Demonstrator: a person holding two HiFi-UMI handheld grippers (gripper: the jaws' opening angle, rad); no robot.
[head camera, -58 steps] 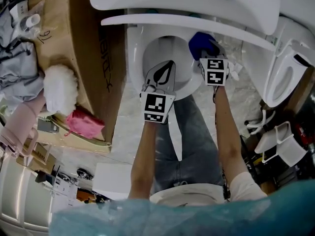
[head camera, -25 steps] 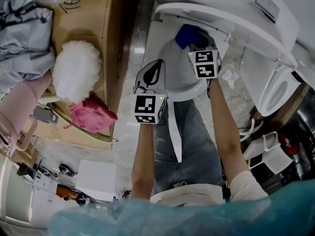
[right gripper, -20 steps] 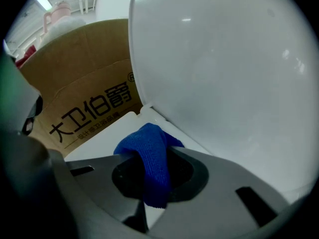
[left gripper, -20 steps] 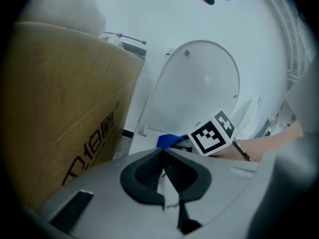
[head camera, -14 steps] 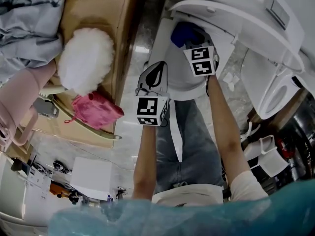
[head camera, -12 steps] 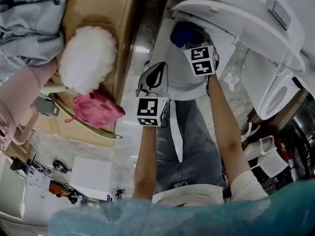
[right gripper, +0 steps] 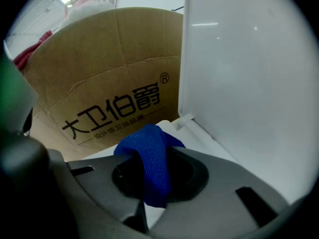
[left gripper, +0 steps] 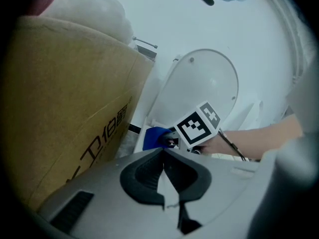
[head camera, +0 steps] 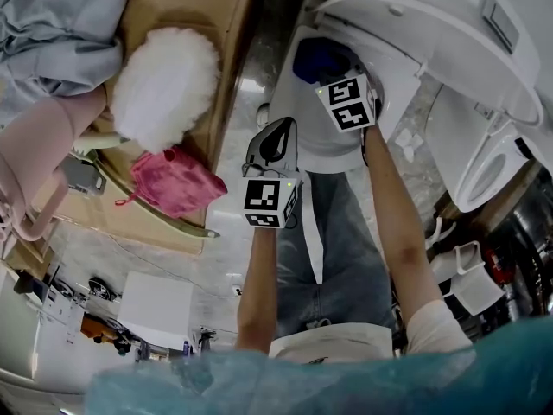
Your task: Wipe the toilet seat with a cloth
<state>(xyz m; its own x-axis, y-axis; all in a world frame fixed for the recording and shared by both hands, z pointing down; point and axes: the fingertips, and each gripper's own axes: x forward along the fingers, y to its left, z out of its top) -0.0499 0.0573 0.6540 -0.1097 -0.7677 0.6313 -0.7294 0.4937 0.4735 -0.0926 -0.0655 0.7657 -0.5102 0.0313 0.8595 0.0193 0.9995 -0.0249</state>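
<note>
The white toilet seat lies at the top of the head view, under the raised lid. A blue cloth rests on the seat's far left part, and my right gripper is shut on it. In the right gripper view the cloth bulges up between the jaws, in front of the seat's rim and the lid. My left gripper hovers shut and empty near the bowl's front left edge. The left gripper view shows the left gripper, the cloth and the lid beyond.
A tall cardboard box stands close to the toilet's left side. On it lie a white fluffy duster, a pink cloth and grey clothing. Another white fixture stands at the right. The person's legs are below the bowl.
My right gripper has carried the blue cloth leftward along the seat's rear toward the box side. The left gripper has stayed shut and drawn slightly back from the bowl.
</note>
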